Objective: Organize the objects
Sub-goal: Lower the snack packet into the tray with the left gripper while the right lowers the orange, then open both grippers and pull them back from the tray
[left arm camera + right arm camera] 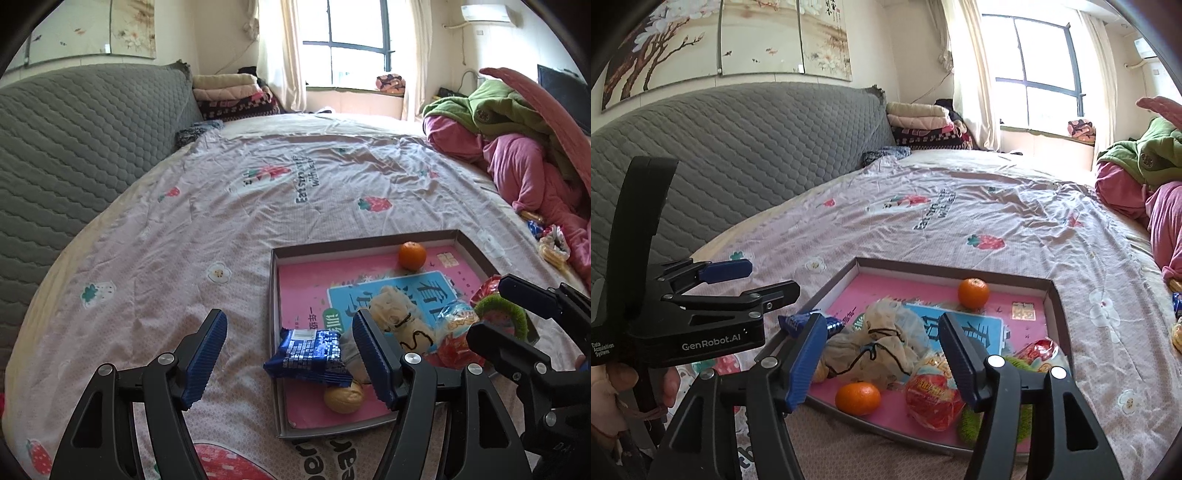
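A shallow grey box tray (275,295) (1057,306) with a pink book inside lies on the bed. In it are an orange (412,255) (973,292), a second orange (857,398), a walnut (343,397), a cream drawstring pouch (399,321) (886,343), red snack packets (934,398) and a green fuzzy ring (502,308). A blue biscuit packet (308,352) lies over the tray's left rim. My left gripper (290,356) is open and empty above that packet. My right gripper (882,356) is open and empty over the tray's near side.
The bed has a pink strawberry-print sheet (258,192). A grey quilted headboard (74,147) stands to the left. Pink and green bedding (524,147) is piled at the right, with loose snack packets (550,243) beside it. Folded blankets (229,96) sit by the window.
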A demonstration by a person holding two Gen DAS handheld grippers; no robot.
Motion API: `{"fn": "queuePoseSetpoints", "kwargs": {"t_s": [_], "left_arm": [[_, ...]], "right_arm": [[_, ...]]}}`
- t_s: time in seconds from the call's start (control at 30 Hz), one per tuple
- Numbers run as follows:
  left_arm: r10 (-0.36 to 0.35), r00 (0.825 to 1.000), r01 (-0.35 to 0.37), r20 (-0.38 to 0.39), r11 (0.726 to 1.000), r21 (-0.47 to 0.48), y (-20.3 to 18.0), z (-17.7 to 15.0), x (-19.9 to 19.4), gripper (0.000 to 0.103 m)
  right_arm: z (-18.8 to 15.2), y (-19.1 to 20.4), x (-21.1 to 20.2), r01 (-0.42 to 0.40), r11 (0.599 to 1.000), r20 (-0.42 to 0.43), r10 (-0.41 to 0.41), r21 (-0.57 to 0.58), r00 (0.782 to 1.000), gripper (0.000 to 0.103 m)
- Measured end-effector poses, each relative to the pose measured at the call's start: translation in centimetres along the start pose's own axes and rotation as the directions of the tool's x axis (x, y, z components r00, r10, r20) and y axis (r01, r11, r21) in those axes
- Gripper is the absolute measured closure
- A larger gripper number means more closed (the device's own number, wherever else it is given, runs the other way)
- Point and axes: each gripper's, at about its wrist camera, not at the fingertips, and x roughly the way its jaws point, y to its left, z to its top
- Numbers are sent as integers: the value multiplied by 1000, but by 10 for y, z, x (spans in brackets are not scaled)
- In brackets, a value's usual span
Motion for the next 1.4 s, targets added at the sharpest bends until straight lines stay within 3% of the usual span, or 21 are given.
{"fn": "queuePoseSetpoints", "kwargs": {"t_s": [0.37, 0.8, 1.4], "left_arm": [[31, 998, -32, 46, 999, 12, 0, 4, -14, 31], [34, 994, -33, 108, 999, -8, 3, 6, -35, 26], [25, 981, -17, 195, 999, -44, 3, 0, -63, 25]], "right_arm": [[8, -2, -16, 13, 1000, 84, -13, 0, 996, 29], [15, -8, -34, 23, 1000, 161, -26, 20, 987, 27], [12, -13, -50, 47, 998, 191, -53, 37, 980, 27]]}}
